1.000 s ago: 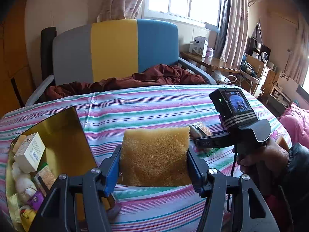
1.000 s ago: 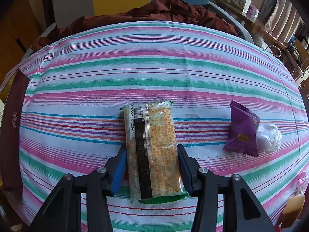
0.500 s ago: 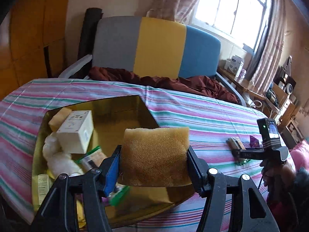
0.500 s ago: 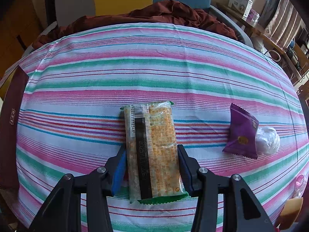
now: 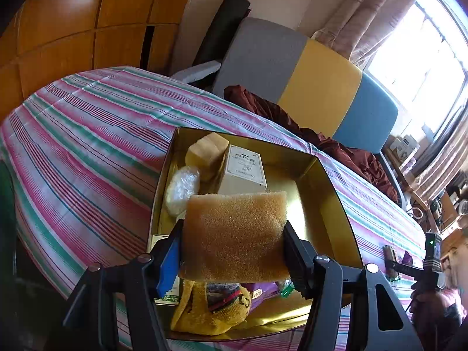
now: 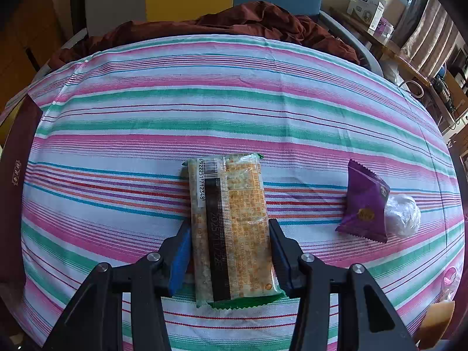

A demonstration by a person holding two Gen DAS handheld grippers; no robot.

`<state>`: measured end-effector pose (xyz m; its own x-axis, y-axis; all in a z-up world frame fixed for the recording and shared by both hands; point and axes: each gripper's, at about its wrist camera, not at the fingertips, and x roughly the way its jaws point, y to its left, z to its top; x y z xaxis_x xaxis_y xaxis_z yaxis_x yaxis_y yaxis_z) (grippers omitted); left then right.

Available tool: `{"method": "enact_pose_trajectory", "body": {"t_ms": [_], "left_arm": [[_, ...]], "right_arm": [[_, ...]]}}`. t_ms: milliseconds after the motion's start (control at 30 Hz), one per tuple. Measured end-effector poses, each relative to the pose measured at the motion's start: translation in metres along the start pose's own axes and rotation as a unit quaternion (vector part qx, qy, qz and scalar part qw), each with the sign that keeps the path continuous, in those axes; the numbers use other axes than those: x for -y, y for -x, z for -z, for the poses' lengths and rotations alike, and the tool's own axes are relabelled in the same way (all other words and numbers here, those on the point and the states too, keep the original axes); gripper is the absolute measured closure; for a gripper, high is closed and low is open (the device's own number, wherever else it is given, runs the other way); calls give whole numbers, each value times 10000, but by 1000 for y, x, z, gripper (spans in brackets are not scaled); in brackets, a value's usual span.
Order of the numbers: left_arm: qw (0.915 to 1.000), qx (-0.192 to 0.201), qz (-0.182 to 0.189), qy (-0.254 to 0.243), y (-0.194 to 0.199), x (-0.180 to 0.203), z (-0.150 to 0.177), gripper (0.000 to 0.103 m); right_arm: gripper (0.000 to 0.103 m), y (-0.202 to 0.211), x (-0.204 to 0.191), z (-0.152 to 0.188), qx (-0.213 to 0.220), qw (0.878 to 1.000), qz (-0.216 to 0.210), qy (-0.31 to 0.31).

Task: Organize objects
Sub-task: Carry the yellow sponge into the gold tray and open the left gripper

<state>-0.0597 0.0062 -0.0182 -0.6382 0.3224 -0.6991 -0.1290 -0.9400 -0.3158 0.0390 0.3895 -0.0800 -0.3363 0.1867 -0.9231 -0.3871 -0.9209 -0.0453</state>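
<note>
The left gripper, fingers clamped on the sides of a tan sponge, has swung within the last second from above bare striped cloth to above the gold box near the desk's left edge, so the sponge looks ready to be dropped in. The right gripper has not shifted; its fingers are pressed against both long sides of one snack bar lying on the desk's middle. Inside the box I count one white carton, one pale foam block, one plastic-wrapped lump and one yellow cloth item; others are hidden by the sponge. Still out near the desk's right edge: one purple packet touching one clear-wrapped ball.
</note>
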Motion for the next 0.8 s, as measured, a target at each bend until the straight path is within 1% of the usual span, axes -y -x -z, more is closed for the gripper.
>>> {"method": "enact_pose_trajectory", "body": {"t_ms": [67,133,267,367,433,500,567,633,800], "left_arm": [[9999,-120,-26,-66,-7,5,0,40],[9997,-197,63,-105,-14,12,1,40],[9994,-181,95,-291,-23,30,-2,40],[9988,-229,-6,-440,-35,41,-3,40],[9987,-295,86,-398,-39,44,-4,40],[9982,-294,189,-477,-40,51,-5,40],[9975,-279,258,-595,-43,61,-10,40],[9967,-266,241,-729,-52,71,-17,40],[9947,-527,228,-852,-89,89,-35,40]], "right_arm": [[53,0,0,0,0,10000,8,7],[53,-1,0,0,-2,10000,10,11],[53,-2,0,-1,-4,10000,8,8],[53,-2,0,-1,-3,10000,21,19],[53,-2,0,-1,-1,10000,32,28],[53,-4,0,-2,-2,10000,36,32],[53,-5,0,-3,-1,10000,47,46],[53,-5,0,-3,-1,10000,60,49],[53,-4,0,-3,-2,10000,57,46]]}}
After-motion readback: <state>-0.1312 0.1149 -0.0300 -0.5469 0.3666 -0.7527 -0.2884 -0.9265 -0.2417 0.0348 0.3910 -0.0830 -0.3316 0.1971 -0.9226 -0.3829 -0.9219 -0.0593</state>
